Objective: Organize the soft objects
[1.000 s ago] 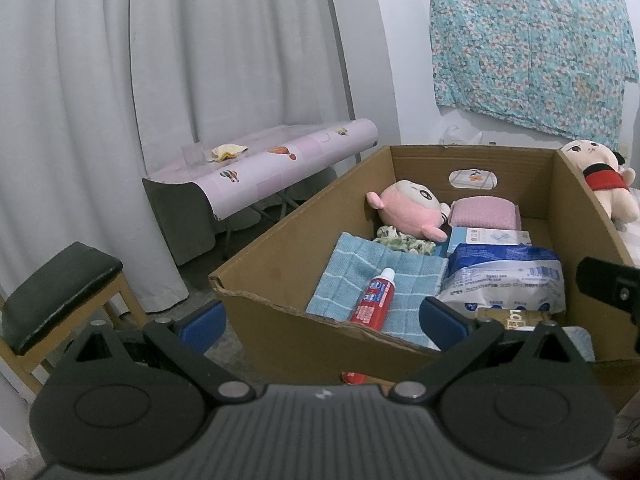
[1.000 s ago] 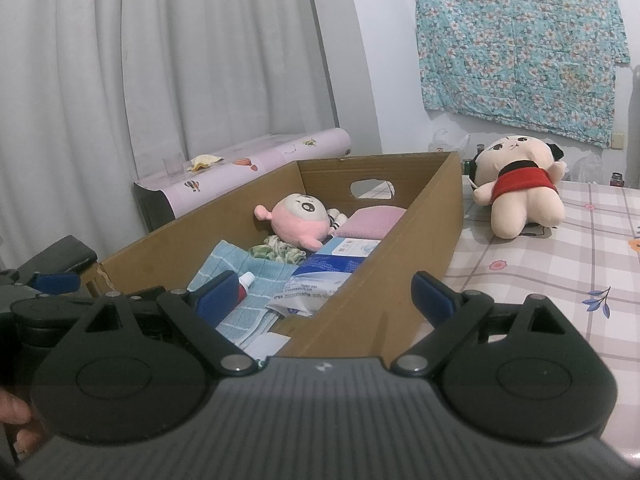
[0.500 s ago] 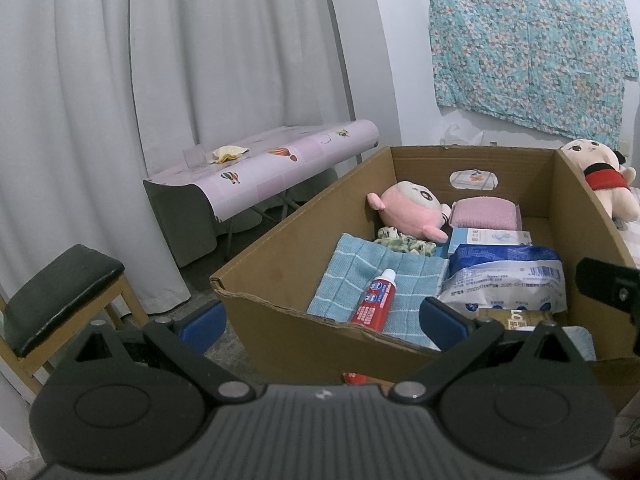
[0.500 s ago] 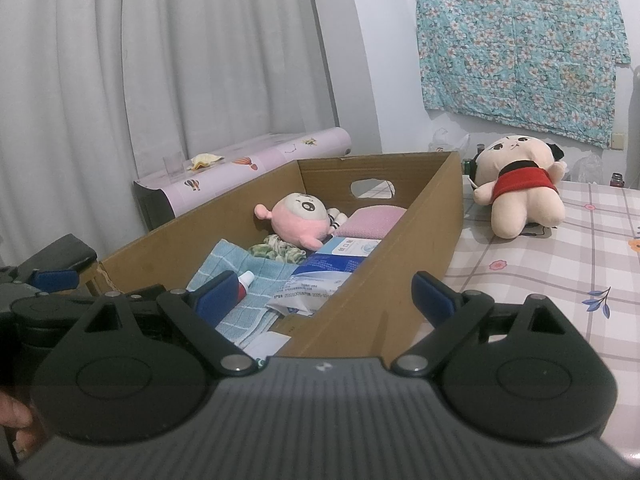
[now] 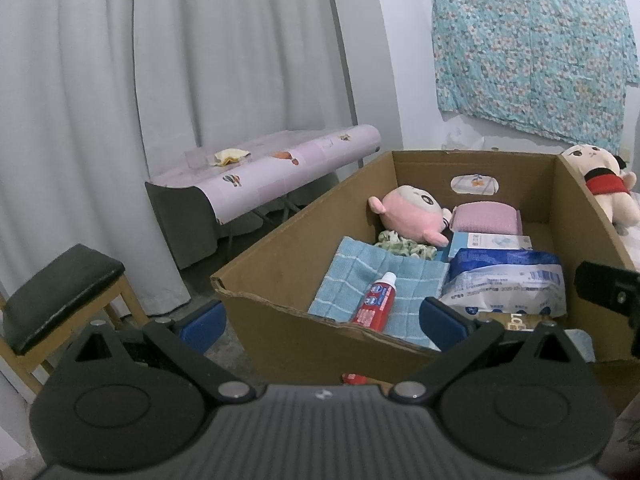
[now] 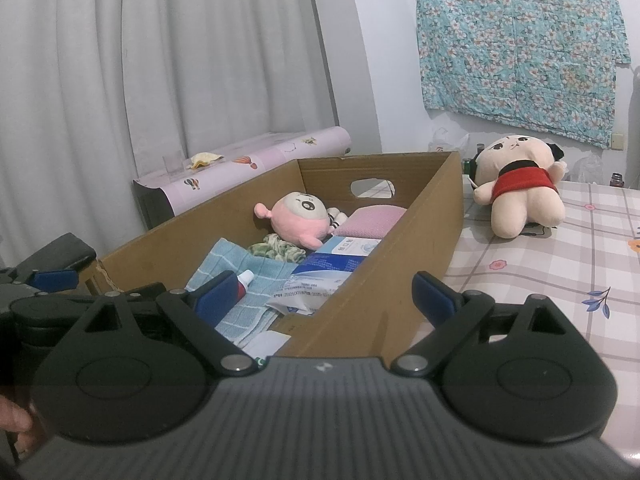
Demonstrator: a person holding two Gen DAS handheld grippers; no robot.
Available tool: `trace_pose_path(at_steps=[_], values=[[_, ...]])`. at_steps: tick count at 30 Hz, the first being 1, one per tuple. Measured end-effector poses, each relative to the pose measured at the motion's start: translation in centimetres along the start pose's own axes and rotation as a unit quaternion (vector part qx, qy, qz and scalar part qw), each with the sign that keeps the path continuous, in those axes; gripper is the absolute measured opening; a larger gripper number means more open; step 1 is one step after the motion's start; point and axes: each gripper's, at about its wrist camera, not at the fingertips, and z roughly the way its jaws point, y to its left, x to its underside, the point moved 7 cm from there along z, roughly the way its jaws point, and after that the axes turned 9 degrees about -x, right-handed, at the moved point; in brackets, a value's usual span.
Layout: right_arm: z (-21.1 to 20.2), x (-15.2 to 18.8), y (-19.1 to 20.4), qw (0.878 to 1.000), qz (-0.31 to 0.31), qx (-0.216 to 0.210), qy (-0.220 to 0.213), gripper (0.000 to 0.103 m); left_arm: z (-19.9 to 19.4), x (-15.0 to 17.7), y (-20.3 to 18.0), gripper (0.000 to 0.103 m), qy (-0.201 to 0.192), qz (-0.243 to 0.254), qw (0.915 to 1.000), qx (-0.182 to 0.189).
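Note:
An open cardboard box (image 5: 288, 236) (image 6: 420, 236) holds a pink plush (image 5: 408, 216) (image 6: 300, 218), a pink folded cloth (image 5: 486, 218) (image 6: 370, 220), a blue checked towel (image 5: 356, 276) (image 6: 256, 280), a green patterned cloth (image 5: 400, 242), a toothpaste tube (image 5: 376, 300) and tissue packs (image 5: 504, 280). A cream doll in a red top (image 6: 520, 188) (image 5: 604, 188) sits on the table right of the box. My left gripper (image 5: 320, 318) is open and empty before the box's near wall. My right gripper (image 6: 326, 294) is open and empty over the box's near right corner.
A checked tablecloth (image 6: 560, 264) covers the table right of the box. A small side table with a pink cover (image 5: 260, 176) and a dark-cushioned stool (image 5: 60, 288) stand left by grey curtains. A floral cloth (image 6: 520, 40) hangs on the wall.

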Motion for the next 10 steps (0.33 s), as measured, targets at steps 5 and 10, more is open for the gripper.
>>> trace_pose_path(at_steps=[5,10], values=[[0.02,-0.01,0.02,1.000,0.000,0.000,0.000,0.094,-0.07,0.03,-0.18,0.103,-0.002,0.000,1.0000,0.004],[0.09,-0.04,0.06,1.000,0.000,0.000,0.000,0.094,0.06,-0.08,-0.37,0.103,0.004,0.008,0.9999,0.008]])
